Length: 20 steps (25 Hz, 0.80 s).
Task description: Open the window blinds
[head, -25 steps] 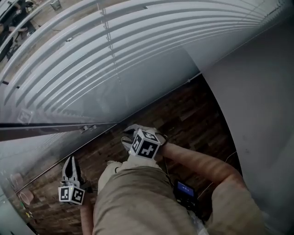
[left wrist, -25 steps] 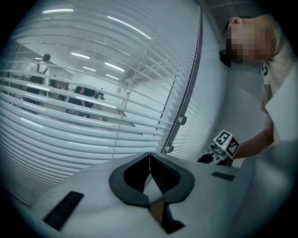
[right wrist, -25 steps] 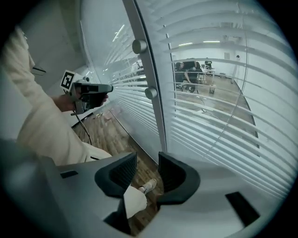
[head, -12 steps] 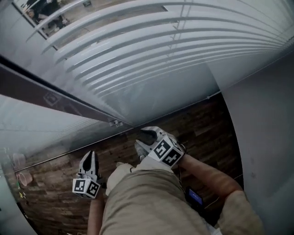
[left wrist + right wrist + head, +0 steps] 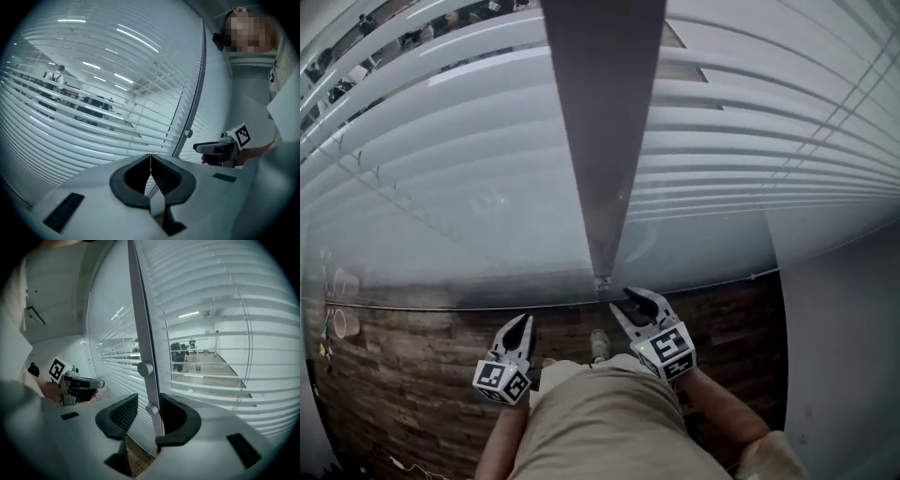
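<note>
Facing the window blinds (image 5: 487, 141), lowered and filling the upper half of the head view, with slightly tilted slats giving glimpses of an office beyond. Split down the centre by a grey frame post (image 5: 605, 112), ending at mid-frame just above the wooden floor (image 5: 412, 375).

Holds the right tongs (image 5: 630, 307) open at lower centre, just right of the post's foot. In the right gripper view, frames the post between the parted jaws without pressing on it, aimed just below a small round knob (image 5: 145, 369) and about level with a second knob (image 5: 151, 408). Probably the blinds' control, hence the aim, though impossible to tell for sure. Gripping nothing.

Holds the left tongs (image 5: 522, 326) closed and empty at lower left of centre, shut tip to tip against a backdrop of slats in the left gripper view. Seemingly parked aside to leave the post free for the other hand.

Judged as an approach only: blinds not yet opened, nothing touched. Next, likely a pinch on one knob and a turn. Some risk of slipping off so small and smooth a part.
</note>
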### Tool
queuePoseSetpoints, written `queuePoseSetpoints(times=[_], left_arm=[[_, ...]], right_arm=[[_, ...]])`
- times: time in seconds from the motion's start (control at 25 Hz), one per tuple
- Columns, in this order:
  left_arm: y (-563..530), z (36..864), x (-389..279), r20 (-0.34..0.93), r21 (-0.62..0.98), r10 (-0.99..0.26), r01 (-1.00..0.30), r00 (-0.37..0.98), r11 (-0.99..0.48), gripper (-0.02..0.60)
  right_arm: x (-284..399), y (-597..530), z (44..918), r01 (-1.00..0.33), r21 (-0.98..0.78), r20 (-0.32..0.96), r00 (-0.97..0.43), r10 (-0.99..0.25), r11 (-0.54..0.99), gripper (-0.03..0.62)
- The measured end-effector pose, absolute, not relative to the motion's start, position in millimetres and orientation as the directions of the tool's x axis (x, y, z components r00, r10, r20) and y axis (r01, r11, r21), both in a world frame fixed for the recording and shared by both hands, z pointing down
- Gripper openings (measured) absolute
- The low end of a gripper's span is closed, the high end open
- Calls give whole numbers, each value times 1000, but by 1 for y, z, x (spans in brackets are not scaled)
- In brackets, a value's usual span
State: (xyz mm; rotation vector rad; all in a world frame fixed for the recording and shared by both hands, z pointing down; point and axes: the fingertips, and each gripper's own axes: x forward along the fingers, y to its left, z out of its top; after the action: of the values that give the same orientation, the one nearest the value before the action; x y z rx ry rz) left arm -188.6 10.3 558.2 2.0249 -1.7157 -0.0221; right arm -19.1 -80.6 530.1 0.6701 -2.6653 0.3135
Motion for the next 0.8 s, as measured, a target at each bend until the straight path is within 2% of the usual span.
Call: queuePoseSetpoints(times=[0.12,0.28,0.4,0.8], left_arm=[[9,571,-194,279,374,-940,-924,198,-83,12],[11,581,-194,282,385,-937,-919,205,-85,12],[12,578,-193,282,381,-937,-920,208,-89,12],[16,601,-227,296,377,-933,-922,206,-84,12]], right_arm=[[-31,-86,527,-514,-129,366,-819,-441,848,149],[-40,-87,529,-528,-255,330,-835,-440,810,149],[-46,-89,520,-524,-281,307,-843,-442,804,149],[-54,-97,545,-628,-350,319,-777,-542,695,147]])
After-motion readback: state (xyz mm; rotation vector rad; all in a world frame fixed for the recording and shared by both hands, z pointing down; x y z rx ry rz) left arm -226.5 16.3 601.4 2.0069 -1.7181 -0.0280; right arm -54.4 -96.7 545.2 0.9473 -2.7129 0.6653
